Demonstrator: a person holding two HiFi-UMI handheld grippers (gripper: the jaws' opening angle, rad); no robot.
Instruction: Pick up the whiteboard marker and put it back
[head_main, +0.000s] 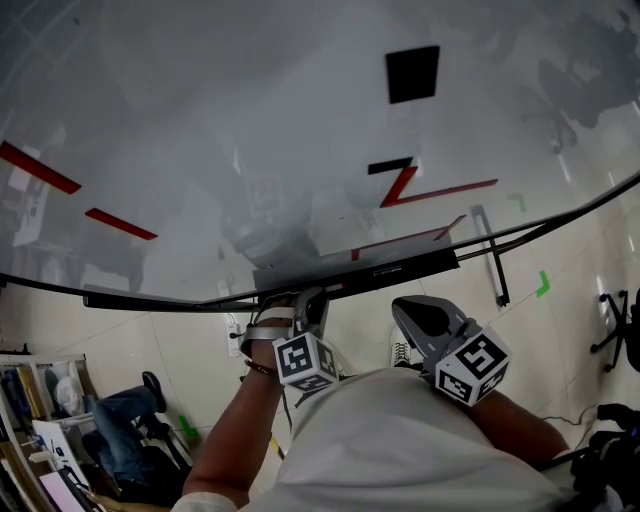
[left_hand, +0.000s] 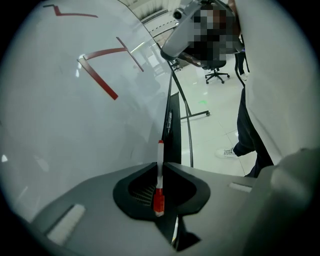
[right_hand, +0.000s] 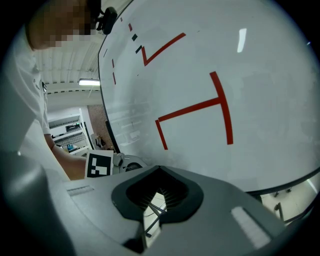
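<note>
Your left gripper (left_hand: 161, 169) is clamped on the whiteboard marker (left_hand: 160, 160). The marker stands upright at the bottom centre of the left gripper view, its white barrel rising past the jaw tips beside the whiteboard (left_hand: 75, 125). Your right gripper (right_hand: 159, 174) has its jaws pressed together with nothing between them. In the head view both grippers sit at lower centre, just under the board's tray (head_main: 400, 268).

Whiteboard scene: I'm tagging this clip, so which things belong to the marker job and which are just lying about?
In the job: whiteboard marker, held in the left gripper; whiteboard; its tray.
Just about: empty right gripper; office chair; black square on the board; shelves.
</note>
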